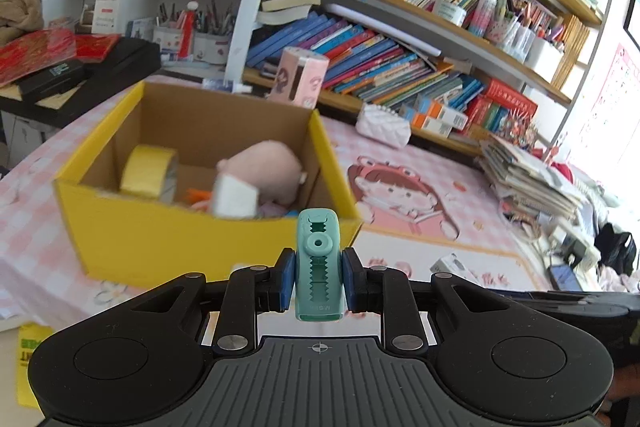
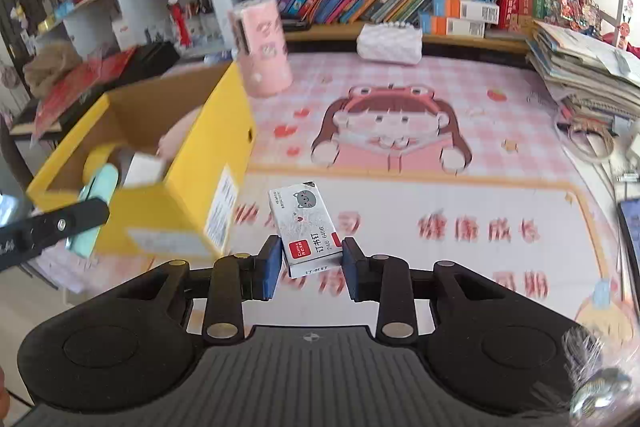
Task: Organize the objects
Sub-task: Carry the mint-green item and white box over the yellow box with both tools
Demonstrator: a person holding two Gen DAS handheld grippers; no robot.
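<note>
Left gripper [image 1: 318,281] clamps a teal stapler [image 1: 318,263] at lower centre, the yellow box [image 1: 192,243] just behind. Right gripper [image 2: 309,263] pinches the small staple box [image 2: 306,227], lower centre above the pink mat [image 2: 440,195].

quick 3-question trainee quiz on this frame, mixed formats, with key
1. True or false: the left claw is shut on a teal clip.
2. What does the right claw hold? A) tape roll B) staple box C) plush toy
3. Fill in: the yellow tape roll and pink plush lie inside the yellow ____.

Key: 1 true. 2 B, the staple box. 3 box.
</note>
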